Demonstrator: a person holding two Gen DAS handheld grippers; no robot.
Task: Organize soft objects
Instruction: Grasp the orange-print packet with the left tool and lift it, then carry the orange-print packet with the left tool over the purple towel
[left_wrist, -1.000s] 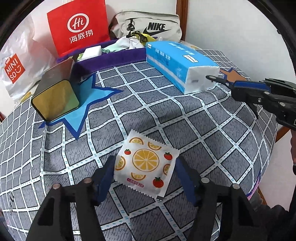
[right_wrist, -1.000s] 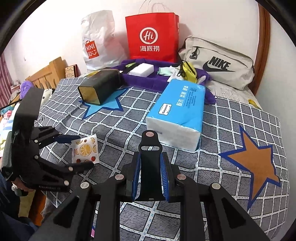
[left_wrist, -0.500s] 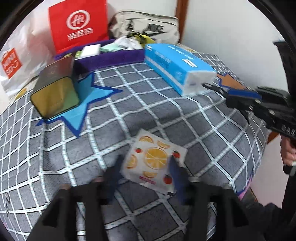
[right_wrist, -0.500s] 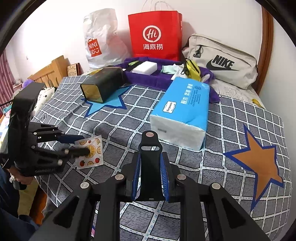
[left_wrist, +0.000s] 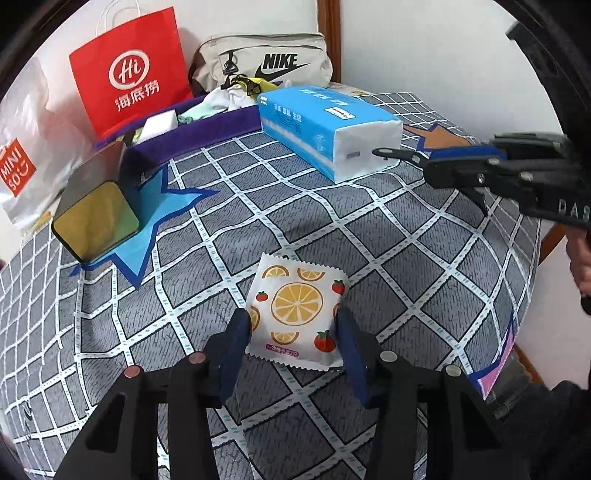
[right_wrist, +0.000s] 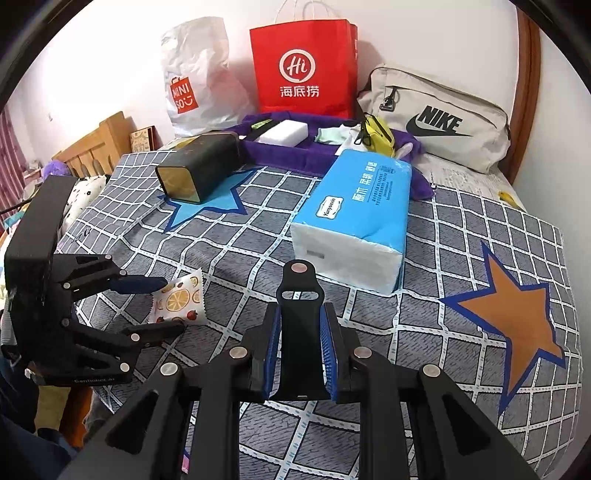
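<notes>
A bed (right_wrist: 461, 280) under a grey checked cover with star patches carries the scene, its near edge cut off below both cameras. Against the wall lean a red paper bag (right_wrist: 303, 70) and a beige Nike pouch (right_wrist: 439, 118); a purple tray (right_wrist: 280, 155) before them holds items too jumbled to name. A blue tissue pack (right_wrist: 358, 214) and a dark tin (right_wrist: 199, 170) lie nearer. The left claw (left_wrist: 295, 339) has just been closing around the small fruit-print packet (left_wrist: 295, 306) on the cover; its pads appear to press both edges, though the contact is partly hidden. The right claw (right_wrist: 299, 343) is clamped on a black strap-like piece (right_wrist: 299, 332).
</notes>
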